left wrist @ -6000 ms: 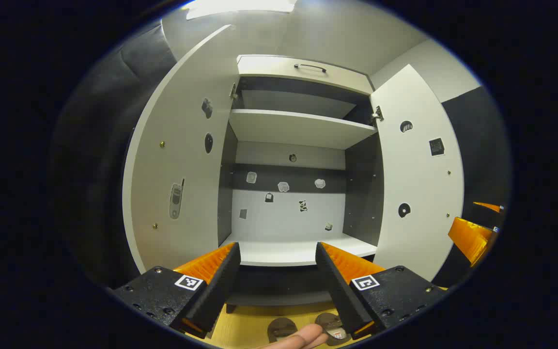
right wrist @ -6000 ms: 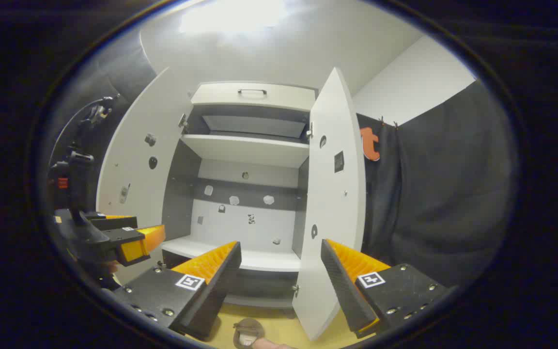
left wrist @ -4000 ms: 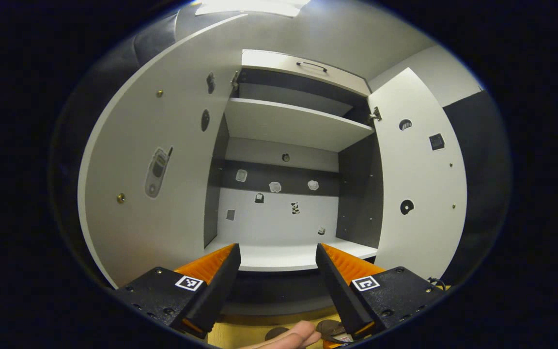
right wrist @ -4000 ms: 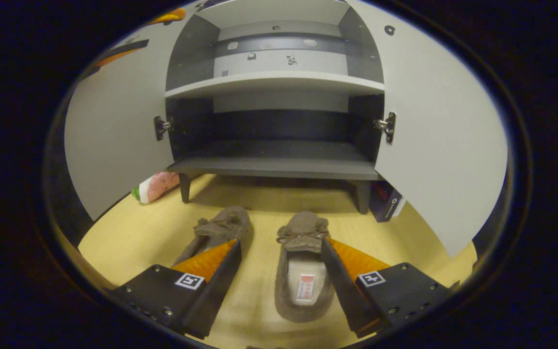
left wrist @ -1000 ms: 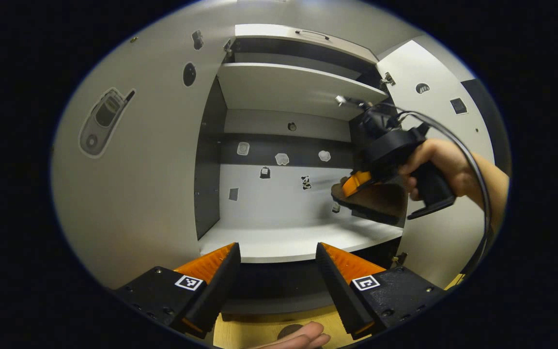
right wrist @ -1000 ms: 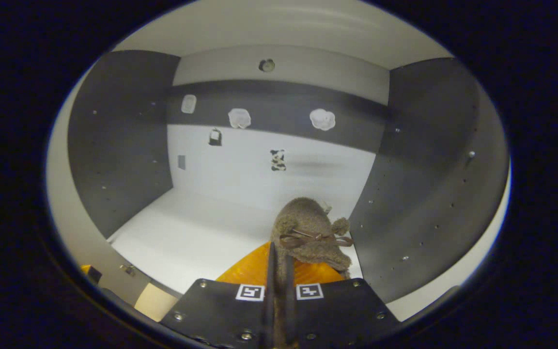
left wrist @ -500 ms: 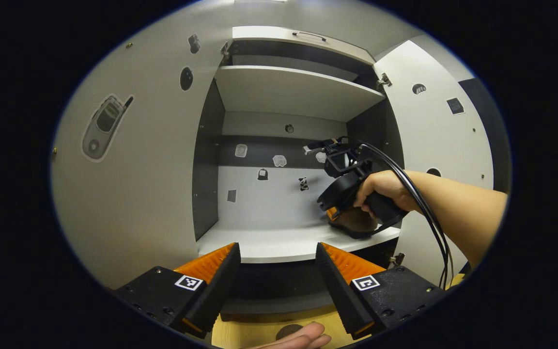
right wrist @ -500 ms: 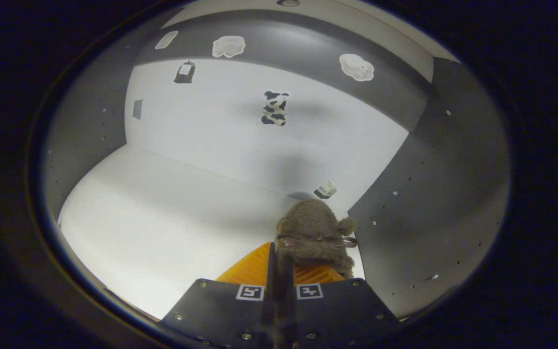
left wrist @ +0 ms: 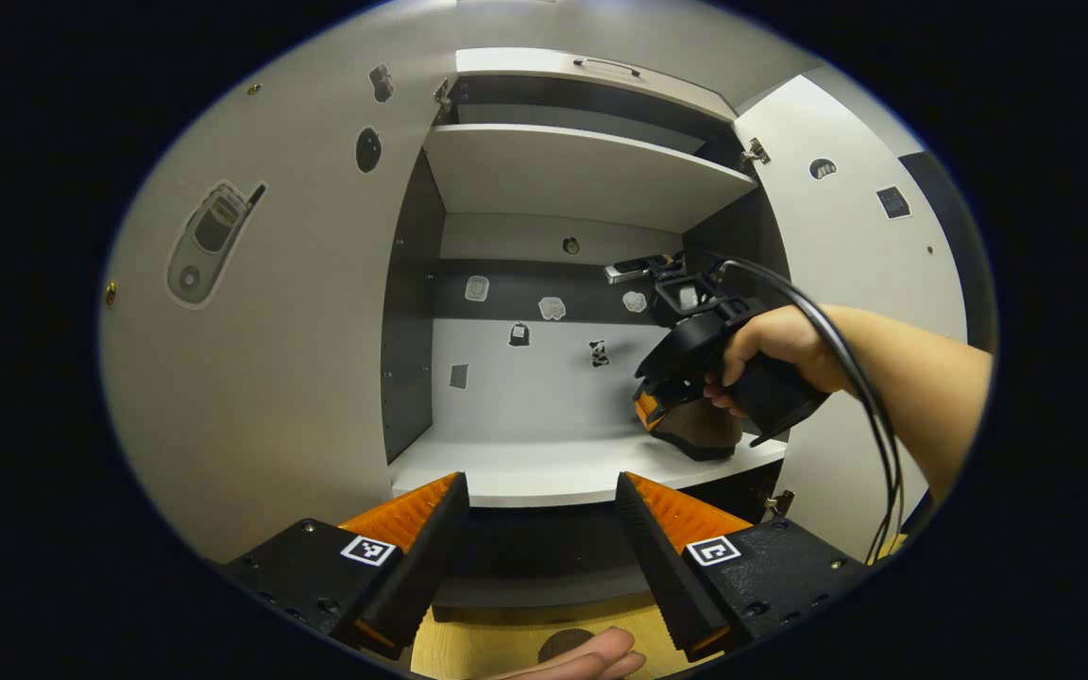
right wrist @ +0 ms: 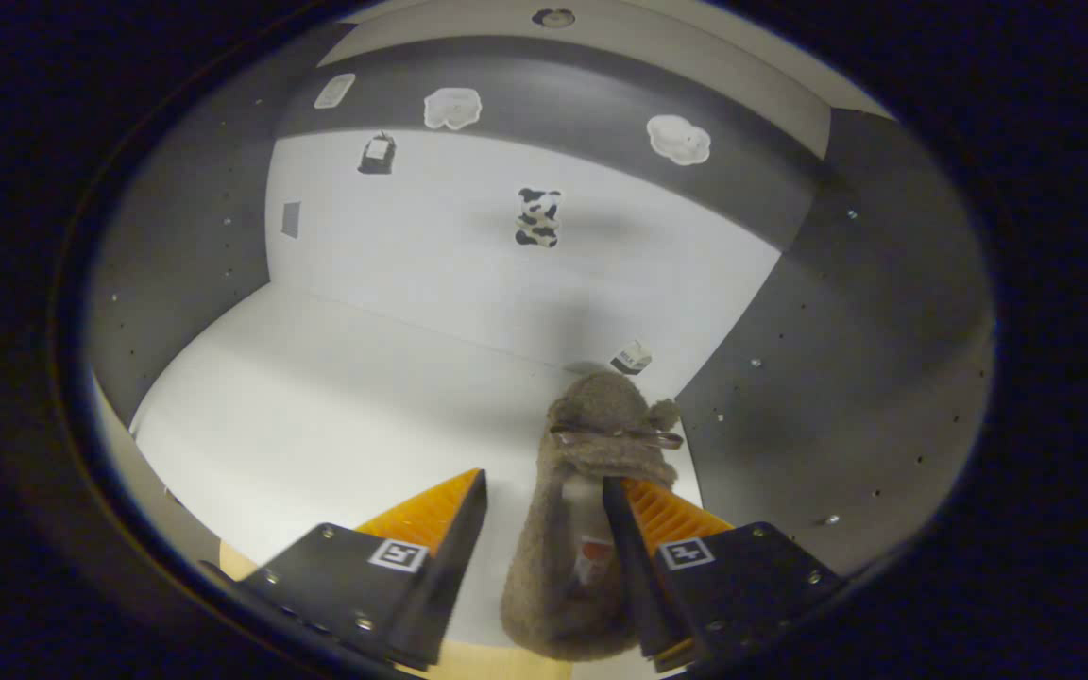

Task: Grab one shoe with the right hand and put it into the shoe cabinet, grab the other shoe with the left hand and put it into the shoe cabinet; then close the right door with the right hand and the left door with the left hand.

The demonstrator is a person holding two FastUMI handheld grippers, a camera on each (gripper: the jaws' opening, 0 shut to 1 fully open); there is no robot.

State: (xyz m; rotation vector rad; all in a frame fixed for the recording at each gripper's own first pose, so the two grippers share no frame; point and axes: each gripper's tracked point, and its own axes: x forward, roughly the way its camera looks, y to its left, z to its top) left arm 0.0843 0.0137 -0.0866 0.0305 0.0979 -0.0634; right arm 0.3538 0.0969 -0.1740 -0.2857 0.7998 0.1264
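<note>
Right gripper (right wrist: 539, 496): you are holding it inside the shoe cabinet (left wrist: 591, 175) with its fingers spread apart. One finger is sitting inside the shoe's opening and the other is standing clear of it on the bare shelf side, so you are not pinching anything.
Right gripper from the left gripper view (left wrist: 654, 401): your right hand (left wrist: 775, 345) is gripping its handle at the right end of the shelf, with a black cable looping down from it.
Shoe (right wrist: 591, 510): a brown fuzzy slipper with a small bow is lying on the white shelf (right wrist: 336, 397), toe pointing toward the back wall, close beside the dark right side panel. In the left gripper view it (left wrist: 700, 434) is sitting on the shelf's right end, under your right gripper.
Left gripper (left wrist: 539, 510): you are holding it outside the cabinet, facing the shelf front, with its fingers wide apart and nothing between them.
Second shoe (left wrist: 565, 645): only a small dark rounded part is showing on the yellow floor (left wrist: 478, 647) at the bottom edge, below the left gripper, just beside a fingertip (left wrist: 591, 656).
Left door (left wrist: 261, 312): it is standing open, showing a phone sticker.
Right door (left wrist: 870, 246): it is standing open behind your right forearm.
</note>
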